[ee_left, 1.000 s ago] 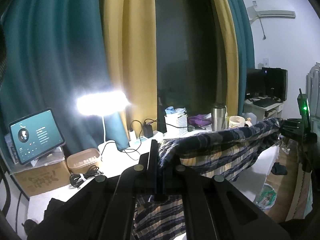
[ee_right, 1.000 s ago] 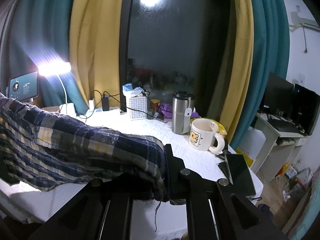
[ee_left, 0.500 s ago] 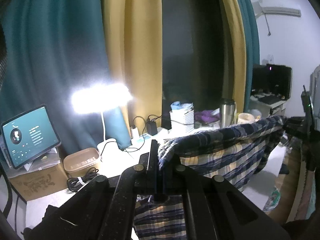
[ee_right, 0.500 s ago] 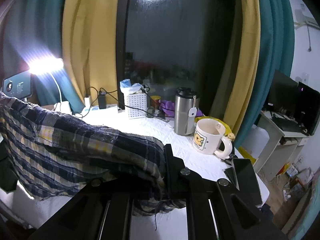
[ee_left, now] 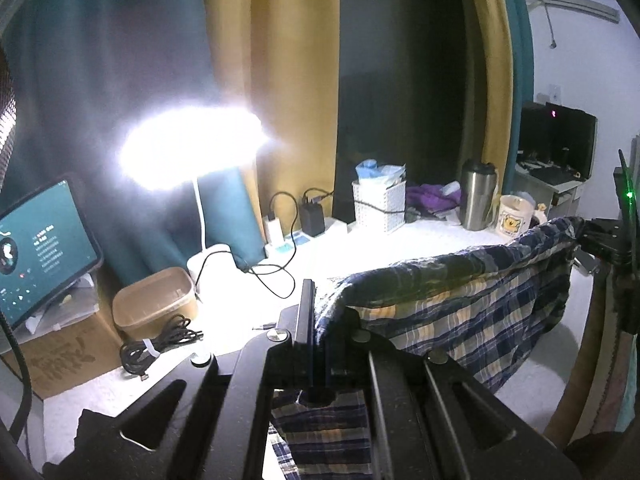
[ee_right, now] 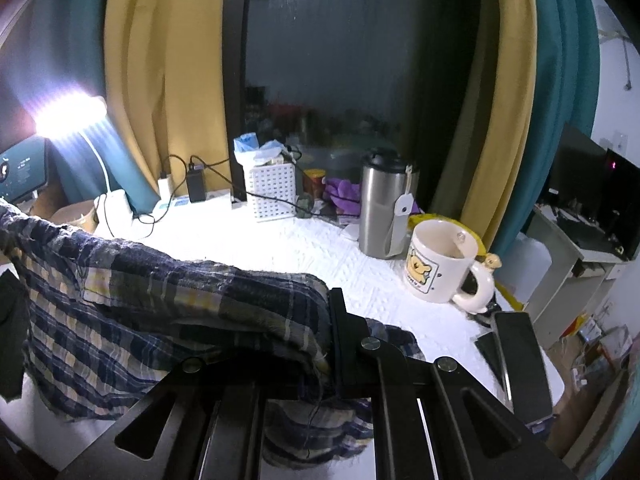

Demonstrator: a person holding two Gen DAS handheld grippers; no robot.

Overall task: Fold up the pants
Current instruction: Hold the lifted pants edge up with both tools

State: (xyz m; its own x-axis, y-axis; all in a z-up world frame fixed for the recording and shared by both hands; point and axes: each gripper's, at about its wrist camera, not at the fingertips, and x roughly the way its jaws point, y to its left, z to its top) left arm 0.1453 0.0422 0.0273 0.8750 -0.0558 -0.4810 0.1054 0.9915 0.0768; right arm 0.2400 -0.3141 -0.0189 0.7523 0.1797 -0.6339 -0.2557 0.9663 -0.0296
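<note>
Left gripper pinched one end of the plaid pants at lower center. Right gripper pinched the other end, pants stretched between them above the table.

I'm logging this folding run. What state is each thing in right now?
Pants: lifted, stretched between both grippers.
Left gripper: shut on pants.
Right gripper: shut on pants.
Lamp: on.
Tablet: screen lit.
Mug: upright.
Flask: upright, lid on.
</note>
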